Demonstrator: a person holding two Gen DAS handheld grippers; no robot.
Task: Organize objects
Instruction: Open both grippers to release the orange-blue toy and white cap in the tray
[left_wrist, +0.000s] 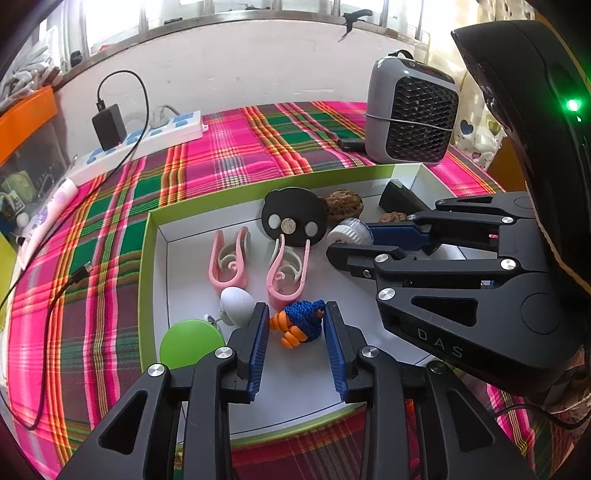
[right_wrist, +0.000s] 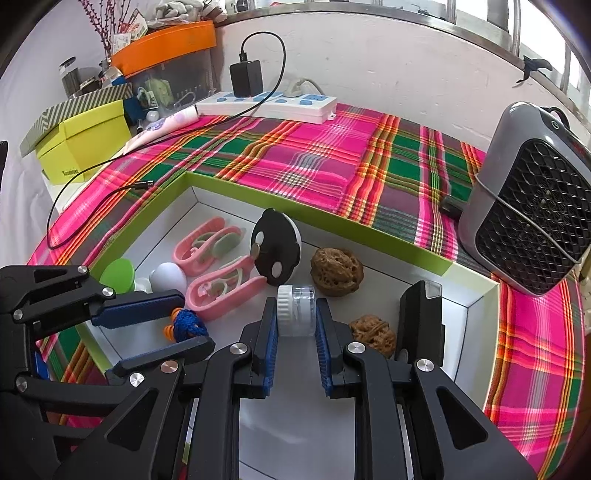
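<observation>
Sitting between right gripper fingers: clear jar.

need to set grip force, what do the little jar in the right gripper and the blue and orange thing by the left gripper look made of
The small jar: clear, glossy hard plastic body, seemingly, since you can see through it, with a white ribbed cap, likely plastic too. The blue and orange thing: the blue part looks like knotted braided cord, matte and soft; the orange segments look smooth, perhaps rubber or plastic, hard to tell.

A blue-and-orange knotted cord toy lies in the green-rimmed tray, beside a pink clip; a clear white-capped jar lies sideways near the large walnut.
</observation>
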